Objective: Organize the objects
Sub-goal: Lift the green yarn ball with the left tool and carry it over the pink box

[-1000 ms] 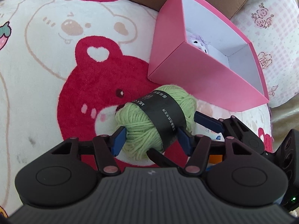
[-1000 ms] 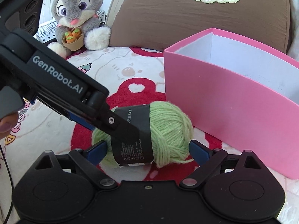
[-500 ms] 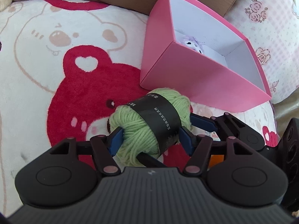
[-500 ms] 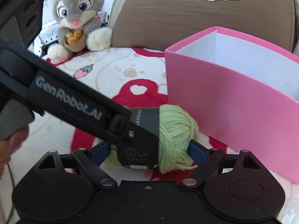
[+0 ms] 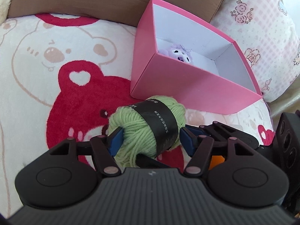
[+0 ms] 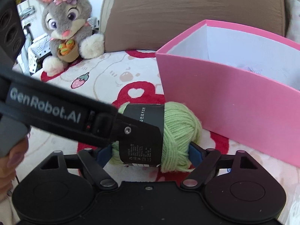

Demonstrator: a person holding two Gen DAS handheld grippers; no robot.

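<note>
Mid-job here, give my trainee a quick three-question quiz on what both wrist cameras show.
1. True or false: the pink box is empty.
2. Which fingers flank the green yarn ball? A. left tool only; B. right tool only; C. both.
3. What colour is the paper band around the yarn?

Key:
1. False; a purple plush lies inside.
2. C.
3. Black.

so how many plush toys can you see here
2: a grey bunny plush sitting on the blanket beside the brown cushion, and a small purple plush inside the pink box. More may be hidden inside.
</note>
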